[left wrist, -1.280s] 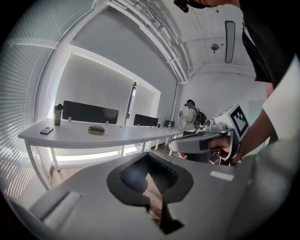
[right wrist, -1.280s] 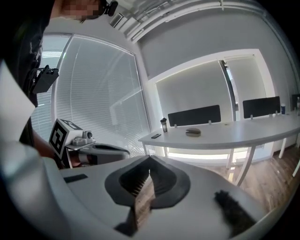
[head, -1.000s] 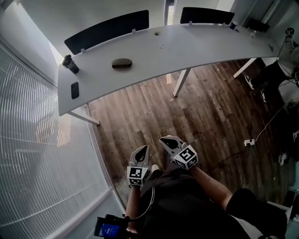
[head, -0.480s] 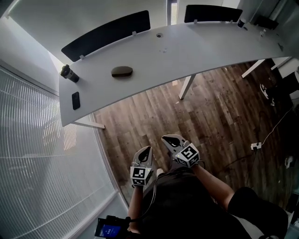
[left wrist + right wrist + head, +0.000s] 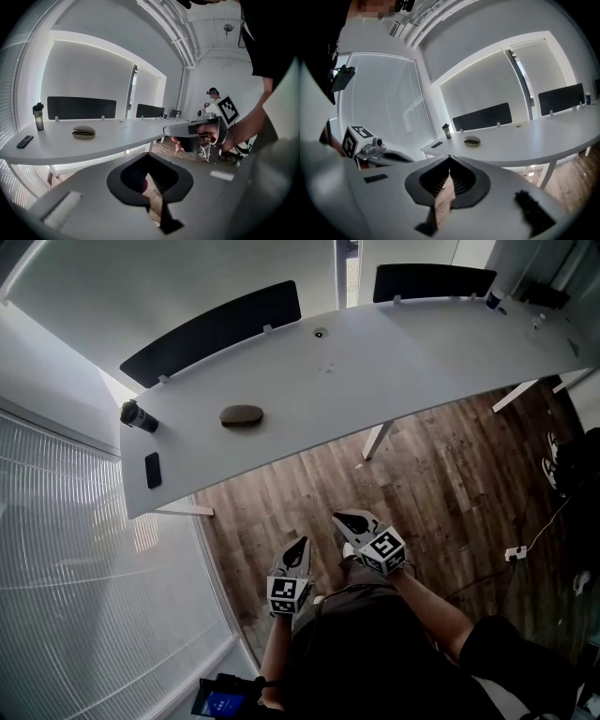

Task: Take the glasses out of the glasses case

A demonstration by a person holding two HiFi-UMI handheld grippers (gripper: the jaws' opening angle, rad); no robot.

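Note:
The glasses case [image 5: 242,415], a closed brownish oval, lies on the long white table [image 5: 394,352] towards its left end. It also shows as the case [image 5: 84,132] in the left gripper view and the case [image 5: 472,140] in the right gripper view. My left gripper [image 5: 301,541] and right gripper [image 5: 339,517] are held side by side over the wooden floor, well short of the table. Both are shut with nothing between the jaws. The left gripper's jaws [image 5: 149,154] and the right gripper's jaws [image 5: 450,157] both point towards the table.
A dark bottle [image 5: 134,415] and a flat black device [image 5: 153,470] sit at the table's left end. Black divider panels [image 5: 214,320] line its far edge. Window blinds [image 5: 84,596] run along the left. A table leg [image 5: 378,440] and a floor socket [image 5: 516,552] stand ahead.
The table and case have come closer and lower in the head view. Both grippers have travelled forward with the person, still shut and side by side.

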